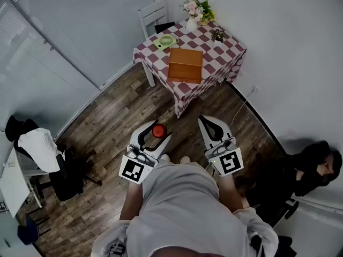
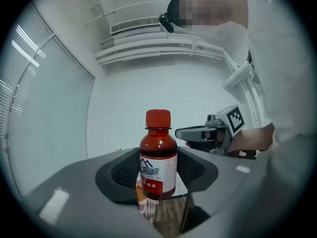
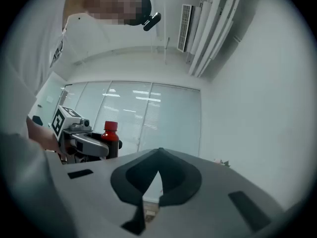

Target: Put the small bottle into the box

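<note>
A small brown bottle (image 1: 158, 130) with a red cap and a white label stands upright between the jaws of my left gripper (image 1: 158, 132), which is shut on its body. In the left gripper view the bottle (image 2: 158, 158) fills the gap between the black pads (image 2: 124, 173). My right gripper (image 1: 207, 120) is shut and holds nothing; its jaw tips meet (image 3: 159, 153). Both grippers are held over the wooden floor, well short of the closed brown wooden box (image 1: 185, 65) on the checkered table (image 1: 228, 55). The right gripper view also catches the bottle (image 3: 110, 137) at its left.
On the table stand a green dish (image 1: 166, 40), a vase of flowers (image 1: 194, 12) and a small plant (image 1: 217, 35). A white chair (image 1: 153, 12) is behind it. An office chair with clothes (image 1: 43, 149) is at the left, a person in black (image 1: 316, 167) at the right.
</note>
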